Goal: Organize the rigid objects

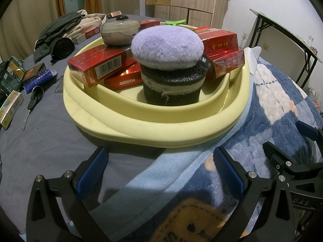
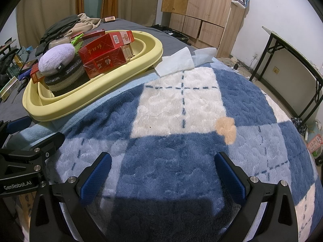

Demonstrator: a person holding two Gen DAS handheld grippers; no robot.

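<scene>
A pale yellow basin [image 1: 153, 129] sits on the bed and holds several red cartons [image 1: 97, 64], a grey lidded pot [image 1: 119, 31] and a purple-topped plush cupcake [image 1: 171, 64]. It also shows in the right wrist view [image 2: 97, 102], upper left, with the cartons [image 2: 105, 57] and the plush [image 2: 58, 60]. My left gripper [image 1: 161, 169] is open and empty, just in front of the basin rim. My right gripper [image 2: 162, 173] is open and empty over the blue checked blanket [image 2: 181, 141]. More boxes [image 1: 12, 109] lie on the grey sheet at left.
Scissors [image 1: 33, 100], a blue patterned roll [image 1: 38, 80] and dark boxes [image 1: 14, 74] lie left of the basin. Clothes [image 1: 64, 30] are piled at the back. A white cloth [image 2: 175, 62] lies beside the basin. Wooden cabinets [image 2: 201, 10] and a folding table [image 2: 292, 60] stand beyond the bed.
</scene>
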